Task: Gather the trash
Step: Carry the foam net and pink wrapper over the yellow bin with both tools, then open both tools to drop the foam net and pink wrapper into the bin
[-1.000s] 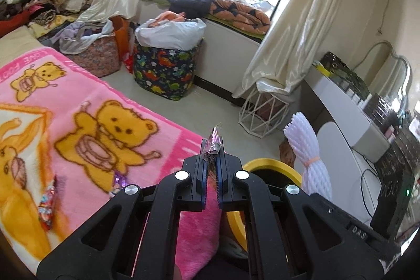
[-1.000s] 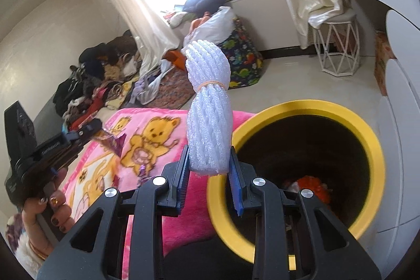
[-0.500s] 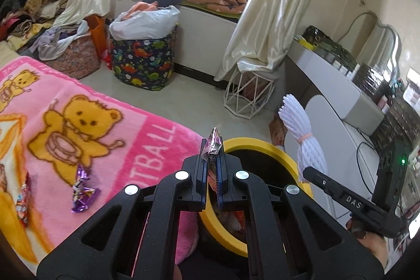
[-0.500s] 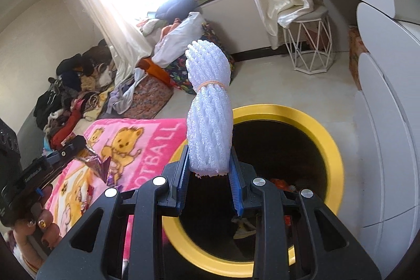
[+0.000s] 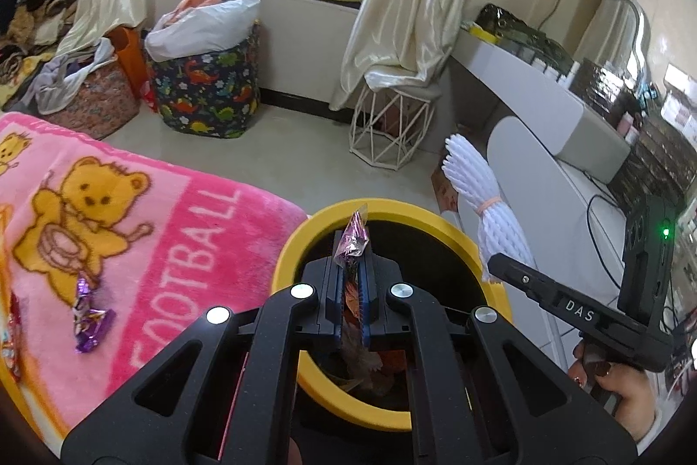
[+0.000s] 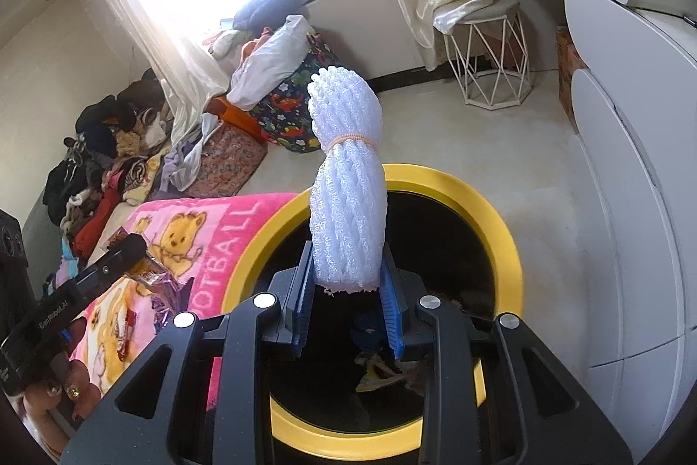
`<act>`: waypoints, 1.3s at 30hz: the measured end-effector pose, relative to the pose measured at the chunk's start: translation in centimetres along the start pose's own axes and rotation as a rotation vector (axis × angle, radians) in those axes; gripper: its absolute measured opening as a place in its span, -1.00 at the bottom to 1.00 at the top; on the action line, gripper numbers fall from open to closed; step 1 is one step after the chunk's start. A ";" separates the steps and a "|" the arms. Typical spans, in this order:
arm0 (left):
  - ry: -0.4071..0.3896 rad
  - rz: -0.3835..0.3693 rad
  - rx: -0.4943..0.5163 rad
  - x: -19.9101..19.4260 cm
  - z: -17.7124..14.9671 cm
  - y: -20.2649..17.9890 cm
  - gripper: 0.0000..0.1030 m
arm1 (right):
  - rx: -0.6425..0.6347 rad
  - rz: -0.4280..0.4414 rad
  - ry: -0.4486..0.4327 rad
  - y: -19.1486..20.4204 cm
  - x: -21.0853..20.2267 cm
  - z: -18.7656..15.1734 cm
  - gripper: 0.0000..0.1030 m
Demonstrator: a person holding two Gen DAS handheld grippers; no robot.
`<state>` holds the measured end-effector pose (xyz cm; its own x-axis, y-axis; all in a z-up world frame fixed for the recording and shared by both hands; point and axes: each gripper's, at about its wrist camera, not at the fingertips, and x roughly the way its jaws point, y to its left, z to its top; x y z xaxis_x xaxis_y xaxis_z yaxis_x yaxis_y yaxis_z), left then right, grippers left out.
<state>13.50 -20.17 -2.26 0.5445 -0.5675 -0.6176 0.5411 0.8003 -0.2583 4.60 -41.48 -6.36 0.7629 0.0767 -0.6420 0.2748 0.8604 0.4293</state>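
Note:
My left gripper (image 5: 352, 282) is shut on a purple candy wrapper (image 5: 355, 236) and holds it over the yellow-rimmed trash bin (image 5: 300, 242). My right gripper (image 6: 348, 290) is shut on a white foam net bundle (image 6: 348, 203) tied with a rubber band, above the same bin (image 6: 501, 229). The bundle also shows in the left wrist view (image 5: 488, 212), at the bin's right rim. Trash lies at the bin's bottom. Another purple wrapper (image 5: 89, 317) lies on the pink bear blanket (image 5: 130, 229).
The bed with the pink blanket (image 6: 209, 229) touches the bin's left side. A white wire stool (image 5: 392, 125), a dinosaur-print basket (image 5: 209, 90), laundry piles and a white desk (image 5: 544, 103) stand around the floor.
Both grippers have moved right from the bed to over the bin opening, still holding their items. The bin now fills more of both views.

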 end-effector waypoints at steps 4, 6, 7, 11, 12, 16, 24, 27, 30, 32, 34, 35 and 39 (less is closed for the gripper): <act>0.028 -0.006 0.021 1.3 -0.3 -0.7 -0.96 | 0.007 0.000 0.019 -0.7 0.3 0.0 -0.49; 0.048 -0.007 0.027 2.2 -0.6 -1.0 -0.96 | 0.007 -0.002 0.028 -0.8 0.4 0.0 -0.49; 0.055 -0.008 0.029 2.5 -0.7 -1.2 -0.96 | 0.006 -0.003 0.037 -1.0 0.5 -0.1 -0.48; 0.088 -0.006 0.038 3.8 -1.3 -1.4 -0.96 | 0.002 -0.009 0.066 -1.2 1.1 -0.2 -0.48; 0.098 -0.004 0.039 4.3 -1.5 -1.4 -0.96 | -0.001 -0.010 0.077 -1.3 1.3 -0.4 -0.48; 0.128 0.003 0.031 5.6 -2.0 -1.1 -0.96 | -0.013 0.000 0.117 -1.2 1.9 -0.7 -0.47; 0.175 0.022 0.011 7.8 -1.9 -0.2 -0.96 | -0.014 0.002 0.150 -1.4 2.3 -0.9 -0.39; 0.177 -0.001 0.010 7.9 -1.7 -0.3 -0.95 | 0.017 -0.006 0.132 -1.8 1.8 -0.6 0.01; 0.175 -0.014 0.012 7.8 -1.5 -0.4 -0.55 | 0.035 -0.009 0.100 -2.1 0.9 -0.1 0.22; 0.165 -0.014 0.012 7.5 -1.3 -0.6 0.01 | 0.040 -0.021 0.075 -2.4 0.3 0.2 0.32; 0.154 -0.016 0.015 7.1 -1.2 -0.8 0.15 | 0.043 -0.024 0.053 -2.4 -0.1 0.5 0.45; 0.152 -0.015 0.015 7.0 -1.2 -0.8 0.35 | 0.041 -0.029 0.041 -2.4 -0.3 0.5 0.47; 0.108 0.004 0.006 5.7 -1.1 -0.7 0.80 | 0.041 -0.052 0.005 -2.3 -1.0 0.7 0.56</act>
<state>15.48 -23.74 -6.41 0.4745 -0.5396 -0.6955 0.5428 0.8013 -0.2515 3.60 -43.87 -6.25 0.7442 0.0351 -0.6671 0.3374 0.8421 0.4208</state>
